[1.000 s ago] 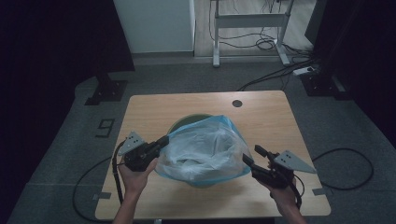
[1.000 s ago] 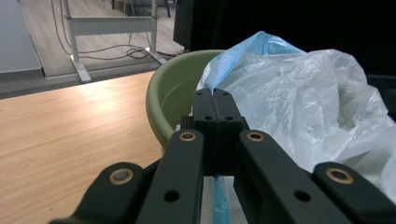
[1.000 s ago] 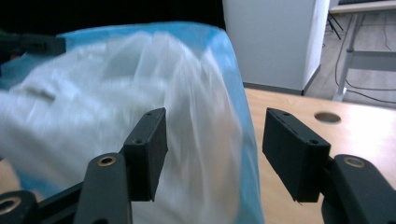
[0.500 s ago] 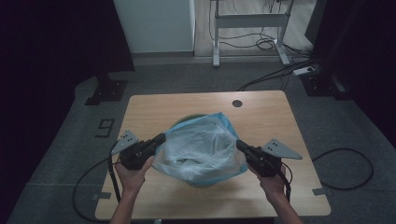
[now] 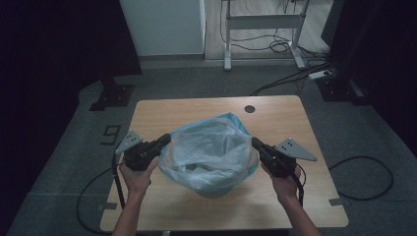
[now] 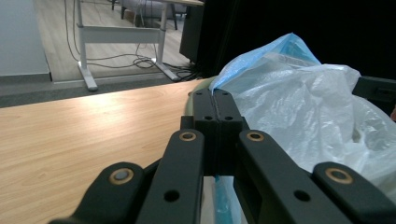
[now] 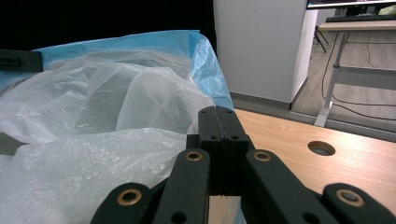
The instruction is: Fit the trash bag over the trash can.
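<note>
Two Grippers Clamped on the Rim of a Blue Bag

Two hands come in from the near edge of a pale wooden table, which stands on grey carpet in a dim room. A round cable hole sits near the table's far edge, right of centre. Beyond the carpet lies a strip of wooden floor, where a white cabinet stands at the left and the metal legs of a desk frame at the right, with loose cables around its feet. A white power strip lies on the carpet past the table's far right corner, and a black cable loops on the floor to the right of the table.

In the middle of the table stands a translucent blue plastic bag, puffed up and crumpled, draped over a dark round bin whose base peeks out at the near side. The left gripper is at the bag's left rim, jaws pressed together with a fold of blue film pinched between them, as the left gripper view shows. The right gripper is at the bag's right rim, its jaws having just closed; in the right gripper view they meet tightly against the film, nipping the bag's edge. The bag's bulk hides most of the bin.
</note>
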{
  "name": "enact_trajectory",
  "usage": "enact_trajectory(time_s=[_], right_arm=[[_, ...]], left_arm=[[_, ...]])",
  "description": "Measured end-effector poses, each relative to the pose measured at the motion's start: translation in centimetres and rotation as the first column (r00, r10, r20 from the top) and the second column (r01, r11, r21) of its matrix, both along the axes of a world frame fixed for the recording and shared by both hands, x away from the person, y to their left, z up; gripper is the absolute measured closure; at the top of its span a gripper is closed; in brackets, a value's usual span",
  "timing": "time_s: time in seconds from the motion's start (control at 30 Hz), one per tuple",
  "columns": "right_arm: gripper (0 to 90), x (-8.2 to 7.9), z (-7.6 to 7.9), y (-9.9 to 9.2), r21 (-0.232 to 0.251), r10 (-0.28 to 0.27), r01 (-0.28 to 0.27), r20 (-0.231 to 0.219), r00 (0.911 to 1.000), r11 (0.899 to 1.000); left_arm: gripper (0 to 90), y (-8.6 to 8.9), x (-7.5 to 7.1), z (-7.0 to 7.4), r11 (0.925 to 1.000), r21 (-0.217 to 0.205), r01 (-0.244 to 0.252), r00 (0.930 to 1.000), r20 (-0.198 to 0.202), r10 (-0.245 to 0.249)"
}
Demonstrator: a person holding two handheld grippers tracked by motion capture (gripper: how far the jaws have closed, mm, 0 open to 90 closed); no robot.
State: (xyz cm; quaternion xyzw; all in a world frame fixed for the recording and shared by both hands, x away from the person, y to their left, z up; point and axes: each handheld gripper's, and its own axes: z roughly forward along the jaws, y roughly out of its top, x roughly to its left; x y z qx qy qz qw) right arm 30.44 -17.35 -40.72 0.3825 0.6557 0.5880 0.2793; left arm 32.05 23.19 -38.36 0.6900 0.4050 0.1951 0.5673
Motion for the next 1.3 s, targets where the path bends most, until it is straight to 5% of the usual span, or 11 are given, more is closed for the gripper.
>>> enact_trajectory(time_s=[0.83,1.1,1.3], right_arm=[[89.1,2.7,-2.1,1.2,0.003,-0.04,0.04,-0.059,0.9975,0.999],[89.1,4.0,-3.1,1.2,0.015,-0.051,0.053,-0.115,0.9921,0.998],[89.0,5.0,-3.9,1.3,0.035,-0.033,0.039,-0.16,0.9865,0.999]], left_arm=[[89.5,1.2,3.5,-2.8,0.9989,0.023,-0.041,0.9954,-0.085,0.043],[89.4,1.2,5.0,-4.4,0.9987,0.039,-0.032,0.9822,-0.184,0.038],[89.4,0.8,5.8,-5.4,0.9989,0.044,-0.018,0.9749,-0.221,0.027]])
